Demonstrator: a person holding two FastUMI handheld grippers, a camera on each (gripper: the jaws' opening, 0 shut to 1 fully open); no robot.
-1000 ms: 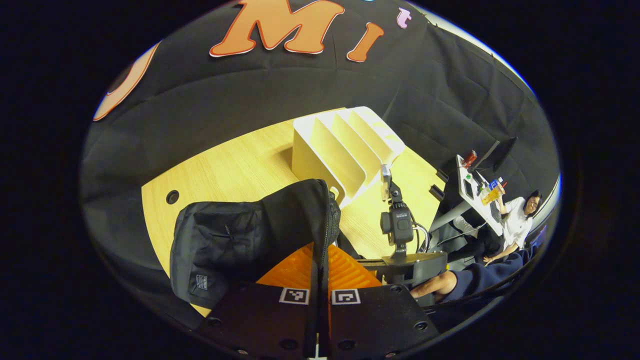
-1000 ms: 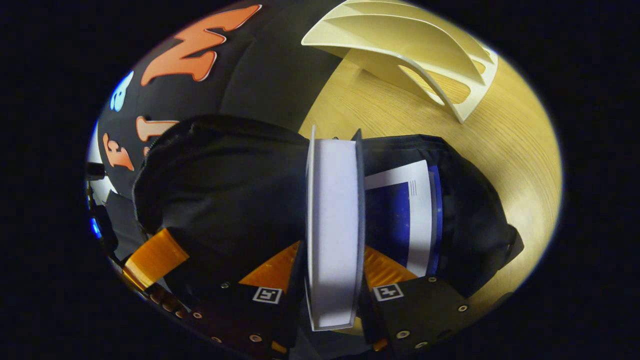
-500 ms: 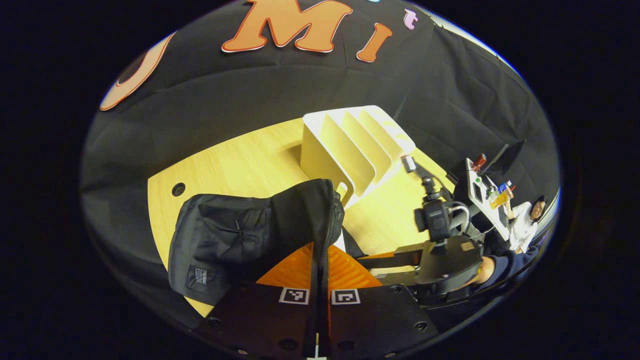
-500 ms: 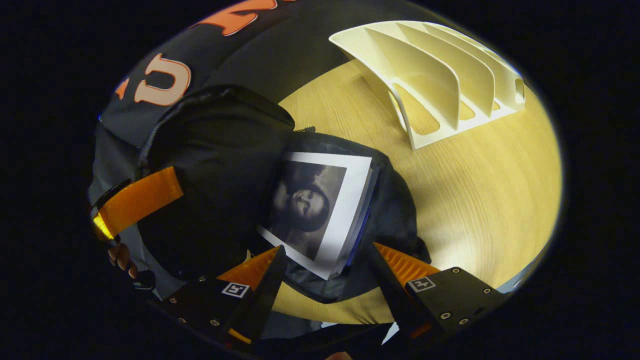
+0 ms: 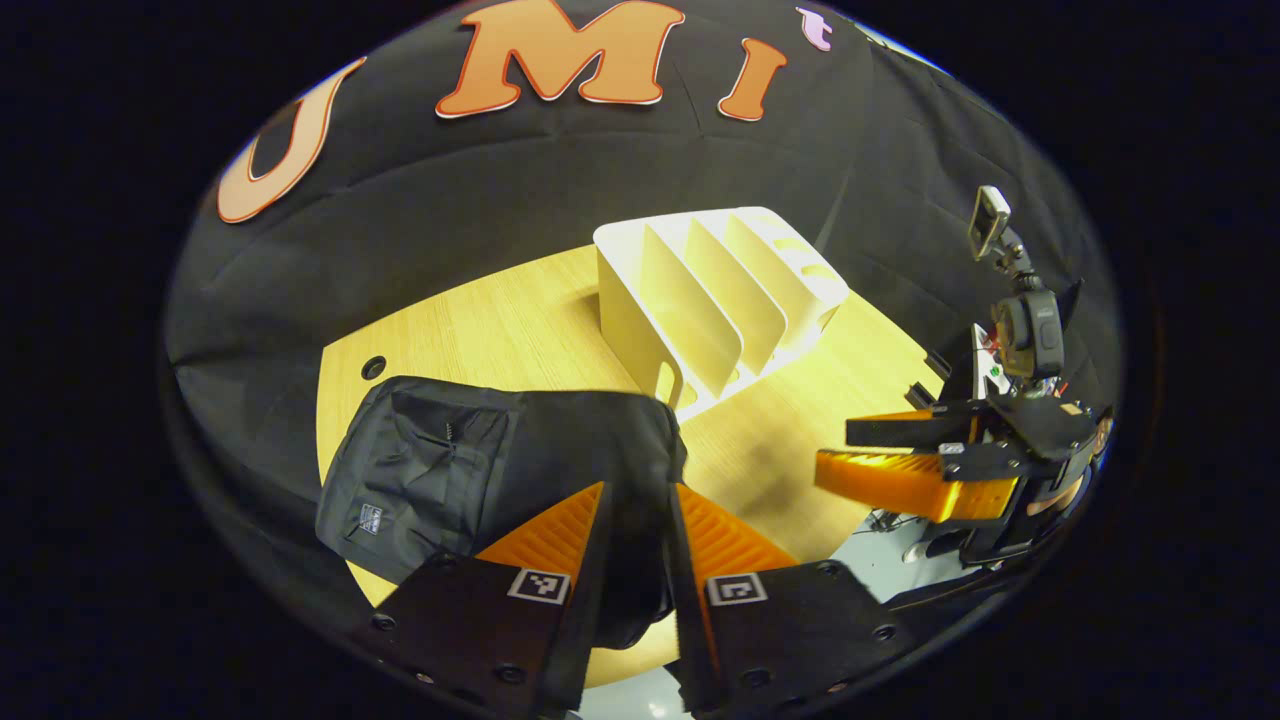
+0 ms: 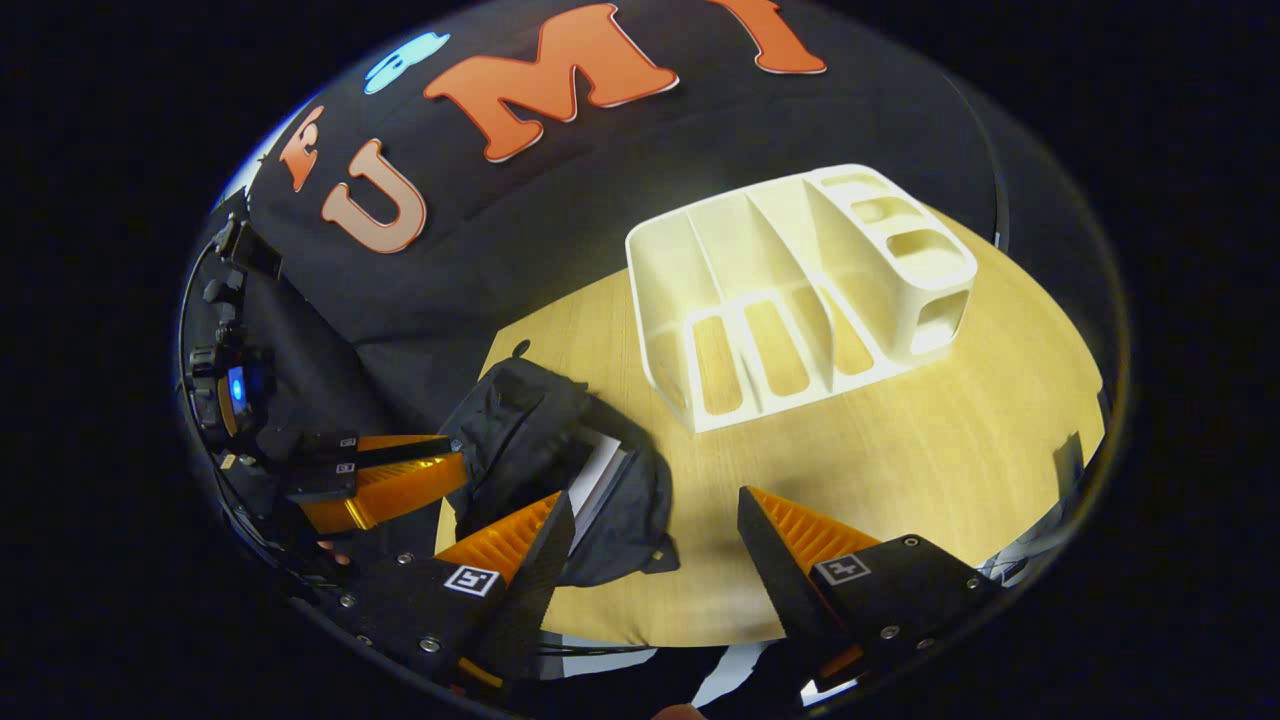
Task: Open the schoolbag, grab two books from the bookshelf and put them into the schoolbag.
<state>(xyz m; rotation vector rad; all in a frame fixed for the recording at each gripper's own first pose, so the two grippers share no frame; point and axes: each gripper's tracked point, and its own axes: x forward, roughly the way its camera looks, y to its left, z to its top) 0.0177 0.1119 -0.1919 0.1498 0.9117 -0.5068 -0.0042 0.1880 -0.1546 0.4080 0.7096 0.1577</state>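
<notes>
- Both grippers have backed off from the black fabric schoolbag (image 6: 560, 480), which lies slumped on the pale wooden table (image 6: 900, 450) with white book pages (image 6: 598, 478) showing in its open mouth.
- Left gripper (image 5: 637, 500): orange ribbed fingers now parted, black cloth of the bag between them, nothing clamped.
- Right gripper (image 6: 655, 510): fingers spread wide, holding nothing, hovering above the table edge just beside the bag.
- Behind the bag stands the cream plastic slotted bookshelf (image 5: 715, 300), its slots bare.
</notes>
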